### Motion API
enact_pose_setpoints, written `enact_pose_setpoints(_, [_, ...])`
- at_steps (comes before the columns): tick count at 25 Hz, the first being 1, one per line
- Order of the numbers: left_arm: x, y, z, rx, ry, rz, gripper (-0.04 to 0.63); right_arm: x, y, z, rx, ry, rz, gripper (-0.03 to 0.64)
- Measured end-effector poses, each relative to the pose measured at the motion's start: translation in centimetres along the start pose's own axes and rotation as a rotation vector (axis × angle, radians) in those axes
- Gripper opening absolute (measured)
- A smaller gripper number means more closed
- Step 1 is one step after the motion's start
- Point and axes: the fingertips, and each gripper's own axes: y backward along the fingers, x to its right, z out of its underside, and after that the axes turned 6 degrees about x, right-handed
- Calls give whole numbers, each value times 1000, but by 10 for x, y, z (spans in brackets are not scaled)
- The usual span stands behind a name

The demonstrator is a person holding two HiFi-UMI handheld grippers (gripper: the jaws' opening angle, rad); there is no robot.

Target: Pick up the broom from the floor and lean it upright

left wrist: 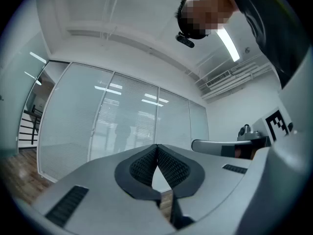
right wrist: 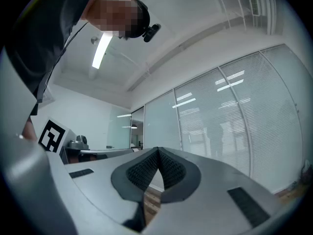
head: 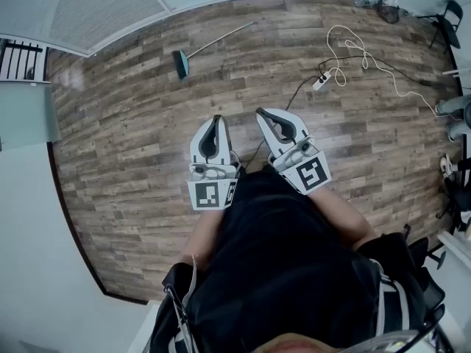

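The broom [head: 210,45] lies flat on the wooden floor far ahead, its teal head [head: 181,63] to the left and its thin handle running up to the right. My left gripper [head: 215,120] and right gripper [head: 263,113] are held side by side in front of my body, well short of the broom. Both are shut with nothing between the pads. In the left gripper view the left gripper [left wrist: 156,146] points slightly upward at a glass partition wall; the right gripper [right wrist: 157,151] does the same in its own view. The broom is in neither gripper view.
A white power strip [head: 321,82] with black and white cables [head: 353,46] lies on the floor to the right of the broom. Glass walls [head: 110,6] bound the far side. Chairs [head: 446,20] and other items stand at the right edge.
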Motion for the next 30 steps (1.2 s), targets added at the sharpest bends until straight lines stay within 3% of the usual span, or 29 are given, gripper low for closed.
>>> enact_pose_setpoints(6, [18,8,-2,-1,29,34,18,9,9,-8,24,23,30,18])
enact_pose_setpoints(12, [22,12,6,-18,20,-16,18,21,24,-4,22,-20,11,20])
enact_pose_setpoints(16, [14,18,22,-42,57,-82,18,30,41,14,5,-89,-31,20])
enact_pose_setpoints(19, [0,11,26,-44,39,-108,18,47,47,26,-24,-102,-9,20])
enact_pose_setpoints(25, [-21,-23,40,-52,30,-70,18,80,30,32,-19,-88,40,20])
enact_pose_setpoints(30, [-36,-67,98,-149,117,71,18,109,-10,57,-39,-88,74,20])
